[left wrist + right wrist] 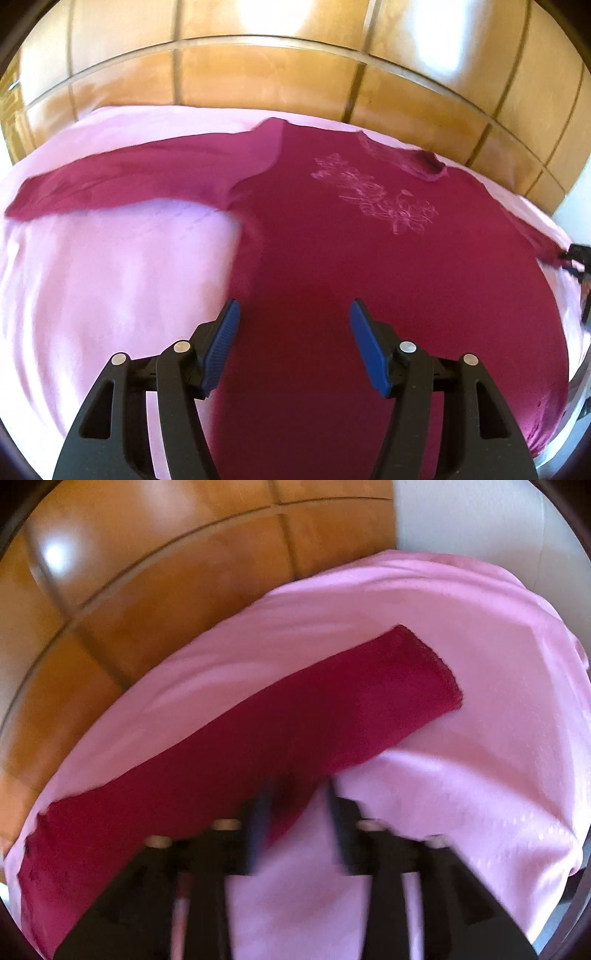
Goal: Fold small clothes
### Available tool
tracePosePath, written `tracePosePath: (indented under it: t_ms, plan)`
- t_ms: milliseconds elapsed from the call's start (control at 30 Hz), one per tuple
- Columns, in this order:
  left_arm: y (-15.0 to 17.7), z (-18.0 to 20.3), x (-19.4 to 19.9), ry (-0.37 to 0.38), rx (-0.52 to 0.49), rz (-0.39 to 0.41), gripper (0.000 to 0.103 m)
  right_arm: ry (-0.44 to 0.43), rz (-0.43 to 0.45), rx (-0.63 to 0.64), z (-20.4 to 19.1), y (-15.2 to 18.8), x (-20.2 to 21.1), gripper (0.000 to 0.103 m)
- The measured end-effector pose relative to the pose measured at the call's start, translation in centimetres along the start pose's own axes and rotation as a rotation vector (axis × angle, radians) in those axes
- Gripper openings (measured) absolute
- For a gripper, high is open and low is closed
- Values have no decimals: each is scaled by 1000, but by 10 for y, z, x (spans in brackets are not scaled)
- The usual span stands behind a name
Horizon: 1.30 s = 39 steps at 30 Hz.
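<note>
A magenta long-sleeved shirt [332, 236] with a pale printed design lies spread face up on a pink sheet [110, 280]. Its left sleeve [122, 181] stretches out to the left. My left gripper [293, 314] is open and empty above the shirt's lower body. In the right wrist view the other sleeve [295, 716] lies straight across the pink sheet [461, 794]. My right gripper [297, 794] is blurred, open, at the sleeve's near edge, holding nothing. The right gripper also shows in the left wrist view [576, 258] by the shirt's right side.
A floor of orange-brown tiles [277, 74] lies beyond the sheet's far edge. The tiles also show in the right wrist view [147, 590], with a pale wall [461, 513] at the top right. The sheet's edge drops off at the right.
</note>
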<state>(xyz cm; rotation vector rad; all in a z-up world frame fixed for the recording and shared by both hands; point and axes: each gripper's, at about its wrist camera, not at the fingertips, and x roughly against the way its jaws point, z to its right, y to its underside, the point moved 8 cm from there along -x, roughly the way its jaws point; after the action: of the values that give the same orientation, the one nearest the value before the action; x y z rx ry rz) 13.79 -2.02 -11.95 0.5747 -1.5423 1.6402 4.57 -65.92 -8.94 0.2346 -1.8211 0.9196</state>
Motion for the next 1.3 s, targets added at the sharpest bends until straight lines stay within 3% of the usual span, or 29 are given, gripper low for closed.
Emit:
tracePosePath:
  t_ms: [200,300,367,500,567,600,633,733,833,900,933,967,1033,1200,1300]
  plan:
    - [17,-36,20,-17,67,-8,61,-351,-179,189,-82,107,50,50]
    - [34,-44,25,-1,57,-41,61,-534,-292,259,-114,175,82,51]
    - [46,-43,28,12,37,-62,61,-605,-348,288,-124,210,98,51]
    - [64,-36,32,22,-11,-71,44,-606,-431,415,-134,272,119,49]
    - [69,-31,34,34,-29,-68,23,-513,-415,543,-133,295,126,9]
    - [71,-29,36,45,-28,-68,19,-482,-392,583,-131,299,130,9]
    - [72,-28,36,48,-35,-69,13,-470,-373,601,-129,300,135,8]
    - [78,-27,36,45,-50,-76,12,-405,-351,645,-122,295,130,8]
    - [75,-27,39,38,-58,-83,12,-413,-375,647,-122,289,123,11]
    - [70,-26,45,23,-61,-62,15,-444,-356,586,-118,270,123,25]
    - [65,-24,48,12,-72,-41,23,-451,-338,554,-116,260,123,36]
    - [58,-22,52,2,-76,-13,41,-452,-303,506,-108,244,119,47]
    - [45,-17,56,8,-66,35,63,-433,-244,388,-94,209,108,60]
    - [12,10,45,57,-63,84,63,-364,-142,13,-28,130,65,60]
    - [3,28,30,90,-55,76,63,-329,-80,-206,14,79,32,54]
